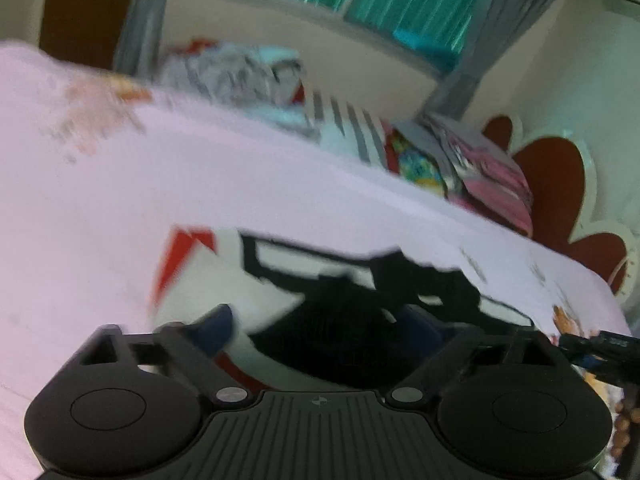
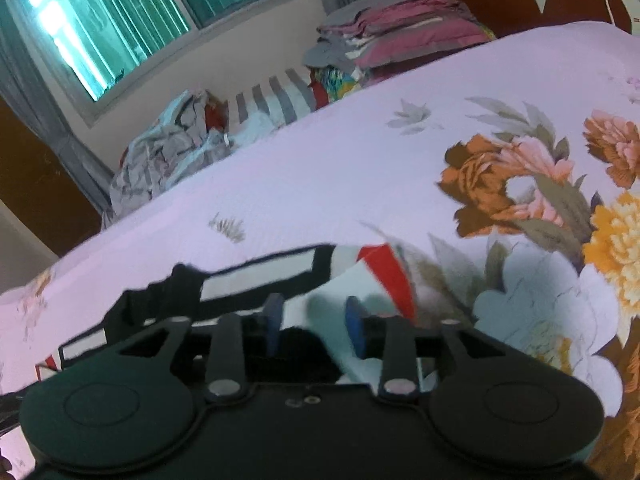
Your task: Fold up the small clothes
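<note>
A small white garment point(image 1: 200, 276) with black and red trim lies on the pink floral bedsheet point(image 1: 160, 184). In the left wrist view my left gripper point(image 1: 320, 324) hangs just over it. Its jaws stand wide apart, and the garment's black-edged part lies between them, untouched by the pads. In the right wrist view my right gripper point(image 2: 315, 322) sits low over the same garment point(image 2: 260, 270), near its red-trimmed end. Its blue fingers point(image 2: 274, 318) are partly apart, with white cloth showing loose in the gap. The picture is blurred.
A crumpled heap of clothes point(image 2: 168, 160) lies at the bed's far edge, beside a striped cloth point(image 2: 276, 96). A stack of folded clothes point(image 2: 408, 28) sits near the red-brown headboard point(image 1: 560, 184). Large flower prints cover the bedsheet point(image 2: 320, 168) to the right.
</note>
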A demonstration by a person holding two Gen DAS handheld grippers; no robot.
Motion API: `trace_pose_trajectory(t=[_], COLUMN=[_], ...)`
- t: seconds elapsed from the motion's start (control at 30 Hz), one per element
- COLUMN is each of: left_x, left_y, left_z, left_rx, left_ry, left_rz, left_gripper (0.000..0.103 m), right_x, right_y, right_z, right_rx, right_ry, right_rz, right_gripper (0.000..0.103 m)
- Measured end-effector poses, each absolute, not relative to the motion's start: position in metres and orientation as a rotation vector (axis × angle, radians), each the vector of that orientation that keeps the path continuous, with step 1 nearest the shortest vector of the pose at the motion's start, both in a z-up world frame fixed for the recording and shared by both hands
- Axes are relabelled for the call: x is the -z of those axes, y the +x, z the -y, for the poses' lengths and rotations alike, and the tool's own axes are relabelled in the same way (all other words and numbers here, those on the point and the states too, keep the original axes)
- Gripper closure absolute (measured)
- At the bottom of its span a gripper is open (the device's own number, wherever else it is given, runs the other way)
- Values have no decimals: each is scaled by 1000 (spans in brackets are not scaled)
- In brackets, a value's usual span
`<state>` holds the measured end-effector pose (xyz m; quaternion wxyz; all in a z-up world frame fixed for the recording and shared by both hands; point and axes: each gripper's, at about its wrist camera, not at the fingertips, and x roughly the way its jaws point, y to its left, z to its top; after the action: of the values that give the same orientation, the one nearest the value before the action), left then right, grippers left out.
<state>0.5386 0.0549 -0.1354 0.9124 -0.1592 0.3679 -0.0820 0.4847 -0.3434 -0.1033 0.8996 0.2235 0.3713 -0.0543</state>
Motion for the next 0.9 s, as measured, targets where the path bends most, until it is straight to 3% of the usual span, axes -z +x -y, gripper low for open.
trace_pose_trajectory(t=[0.13,0.23,0.4,0.5,0.63,0.67,0.7,0.77,0.9], left_x=[131,135,149,157,160,160,161,161,153], left_y=[540,548,568,576,578,578,578,575,568], left_z=[-57,-50,-35,-31,-27,-27,-26,-24,-28], left_rx=[206,225,223,228,232,238,242,247,244], left_ry=[-261,-200,-154,-148,-102,-100,-94,-78,-89], left_rz=[-767,-782,-809,-827,-830,-836,-839,-831,-770], left_gripper=[12,12,13,32,56,69,75,93,98], right_x=[98,97,110,116,124,126,126,126,119], right_y=[483,489,504,512,522,524,523,522,515], right_z=[348,341,318,313,306,304,302,298,293], right_rx=[72,27,-33,-39,-54,-49,-49,-63,-87], right_ry=[454,411,306,270,207,181,163,126,107], right_rz=[-730,-730,-782,-796,-828,-827,-826,-831,-785], right_gripper=[54,43,43,44,54,58,61,95,97])
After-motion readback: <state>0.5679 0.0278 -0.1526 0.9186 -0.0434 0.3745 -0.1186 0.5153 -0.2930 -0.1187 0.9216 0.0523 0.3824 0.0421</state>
